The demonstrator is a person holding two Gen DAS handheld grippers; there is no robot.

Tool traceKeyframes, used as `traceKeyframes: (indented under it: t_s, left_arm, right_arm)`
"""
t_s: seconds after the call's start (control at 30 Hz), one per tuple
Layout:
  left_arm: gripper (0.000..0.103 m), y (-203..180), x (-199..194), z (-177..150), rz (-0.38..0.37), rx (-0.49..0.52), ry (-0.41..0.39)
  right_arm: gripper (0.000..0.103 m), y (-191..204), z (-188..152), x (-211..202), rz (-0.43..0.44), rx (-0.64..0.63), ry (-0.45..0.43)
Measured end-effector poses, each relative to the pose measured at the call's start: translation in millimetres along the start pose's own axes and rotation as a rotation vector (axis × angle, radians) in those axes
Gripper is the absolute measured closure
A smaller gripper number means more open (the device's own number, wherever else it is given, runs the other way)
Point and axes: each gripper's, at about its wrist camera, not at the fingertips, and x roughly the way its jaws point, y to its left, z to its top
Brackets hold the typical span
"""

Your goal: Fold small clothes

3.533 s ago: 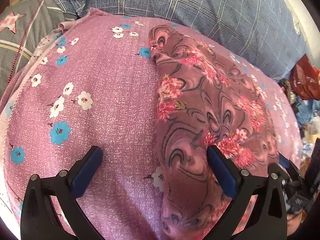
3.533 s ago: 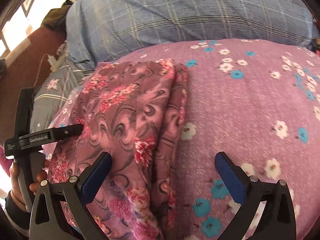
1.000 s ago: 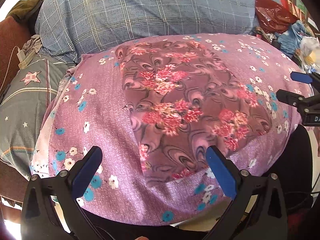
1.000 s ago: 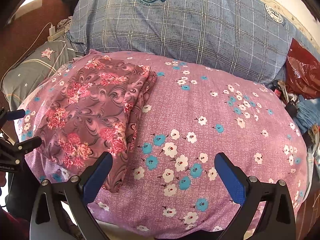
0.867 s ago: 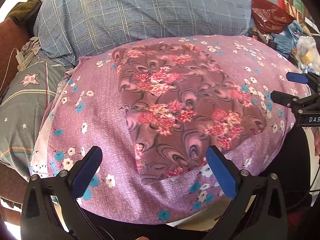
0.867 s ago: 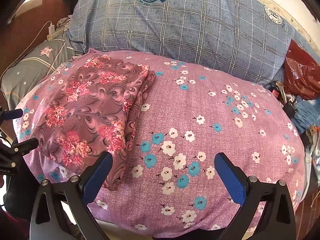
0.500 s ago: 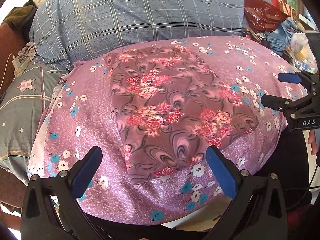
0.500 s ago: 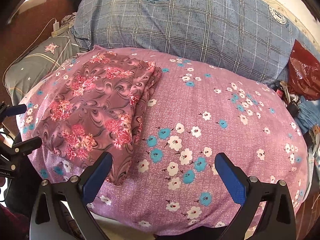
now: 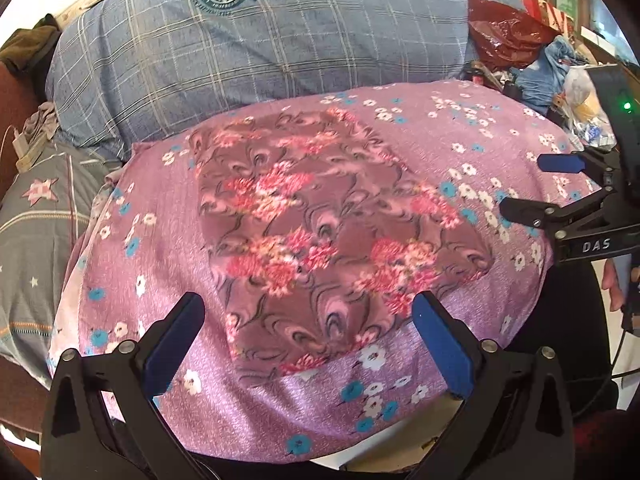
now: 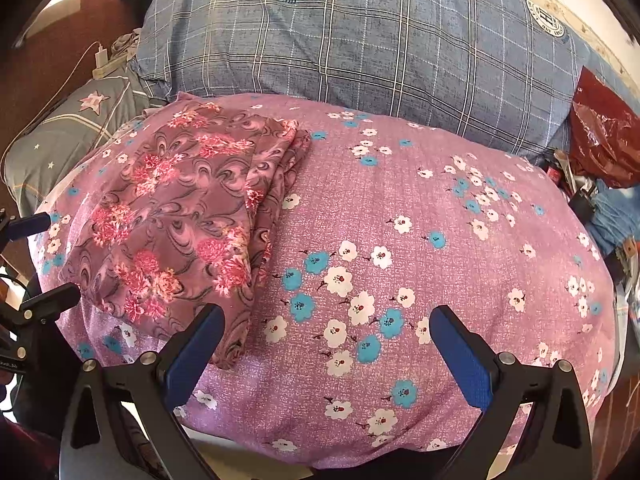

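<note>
Folded garment [image 9: 320, 236] — laid flat on floral cushion [image 10: 440, 240], judged finished; left gripper [image 9: 308, 340] and right gripper [image 10: 328, 344] held clear, jaws apart, empty.

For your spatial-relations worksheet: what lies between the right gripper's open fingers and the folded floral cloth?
Only bare pink flowered cover. In the right wrist view, the right gripper hangs open just short of the folded cloth.
</note>
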Motion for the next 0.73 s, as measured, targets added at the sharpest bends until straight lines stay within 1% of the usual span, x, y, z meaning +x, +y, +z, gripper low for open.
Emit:
traceKeyframes:
  t_s: [0.27,0.73]
  left_arm:
    - [0.0,-6.4,5.1,8.0,-0.01,0.012,0.012]
    - [0.0,-9.7,12.9,10.2,-0.013,0.003,0.032]
  right_arm:
    - [0.0,-6.0,2.2,1.0,-0.001,0.015,-0.007]
    - [0.0,-23.5,2.0,4.7,-0.007,0.072,-0.003]
